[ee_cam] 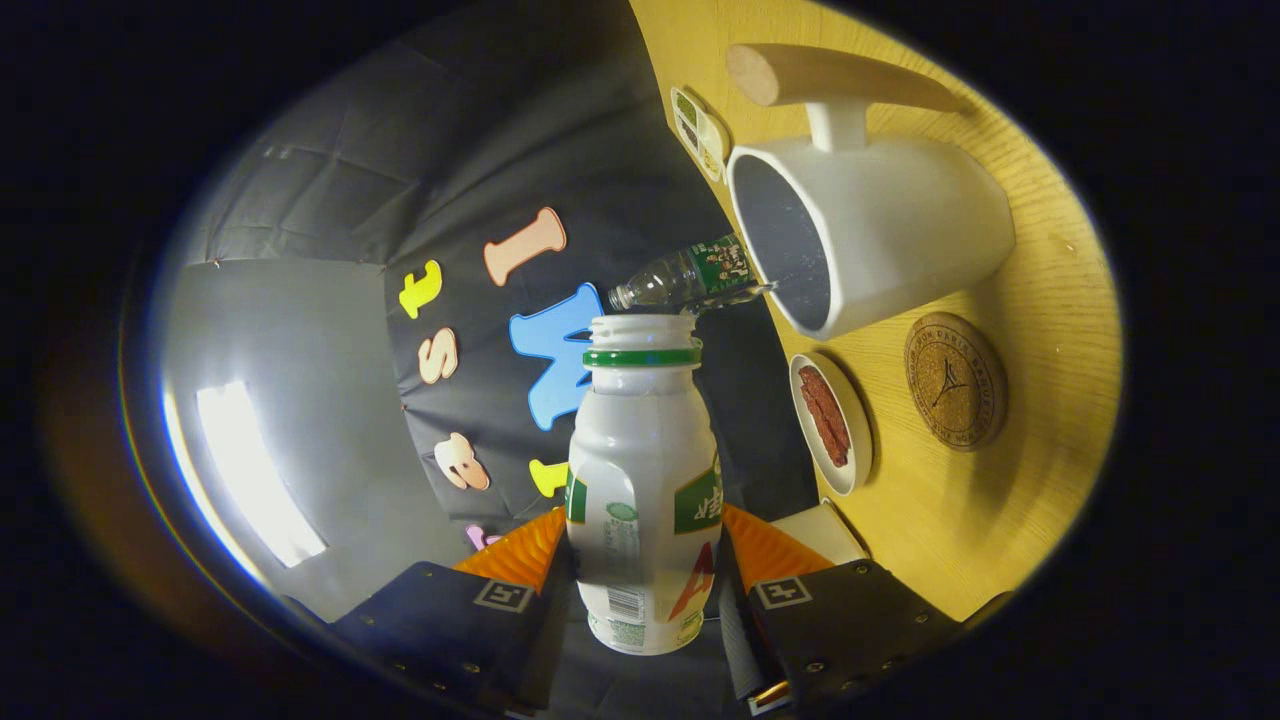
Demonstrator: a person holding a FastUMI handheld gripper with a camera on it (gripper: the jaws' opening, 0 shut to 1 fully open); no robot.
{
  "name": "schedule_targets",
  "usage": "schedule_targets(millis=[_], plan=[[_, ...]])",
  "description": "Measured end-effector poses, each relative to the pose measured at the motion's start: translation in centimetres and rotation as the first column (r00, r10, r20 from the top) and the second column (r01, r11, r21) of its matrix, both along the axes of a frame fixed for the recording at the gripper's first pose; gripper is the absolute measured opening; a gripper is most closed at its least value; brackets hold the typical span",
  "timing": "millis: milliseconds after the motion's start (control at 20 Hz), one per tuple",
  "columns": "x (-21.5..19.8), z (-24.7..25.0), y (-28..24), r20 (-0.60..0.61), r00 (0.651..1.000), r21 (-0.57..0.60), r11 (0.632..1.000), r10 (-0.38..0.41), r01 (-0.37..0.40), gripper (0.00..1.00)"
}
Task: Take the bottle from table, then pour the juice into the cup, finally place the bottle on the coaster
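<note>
Bottle [645, 490] clamped between gripper [640, 560] fingers, view rolled sideways.
Cup [880, 245] on table [1040, 480] beyond bottle mouth; coaster [955, 380] just beside cup; small dish [832, 420] near coaster; second bottle [690, 278] at cup's rim.

You have a white plastic bottle [645, 500] with a green neck ring and a green-and-white label carrying a red mark near its base. Your cup [880, 235] is white outside, dark grey inside, with a pale wooden handle. The cork coaster [955, 380] is brown with a dark printed ring of lettering and a tower emblem. The table [1050, 300] is yellow woodgrain. A small white dish [855, 420] holds reddish-brown strips. The clear bottle [690, 278] beyond wears a green label.
</note>
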State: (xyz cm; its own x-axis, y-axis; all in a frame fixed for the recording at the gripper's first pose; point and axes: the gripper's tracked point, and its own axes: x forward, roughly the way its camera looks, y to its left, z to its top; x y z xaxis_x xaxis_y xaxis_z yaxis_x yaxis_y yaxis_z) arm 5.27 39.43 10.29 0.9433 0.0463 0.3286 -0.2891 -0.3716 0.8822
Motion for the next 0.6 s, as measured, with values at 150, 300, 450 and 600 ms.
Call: schedule_targets(millis=[150, 300, 450, 600], plan=[[0.03, -0.21, 0.1, -0.006, 1.0, -0.002, 1.0, -0.001, 0.001, 0.65], [-0.31, -0.31, -0.11, -0.005, 1.0, 0.008, 1.0, -0.004, 0.004, 0.65], [-0.37, -0.35, -0.13, -0.005, 1.0, 0.006, 1.0, -0.007, 0.007, 0.65], [-0.49, -0.28, -0.21, 0.0, 1.0, 0.015, 1.0, -0.01, 0.01, 0.65]])
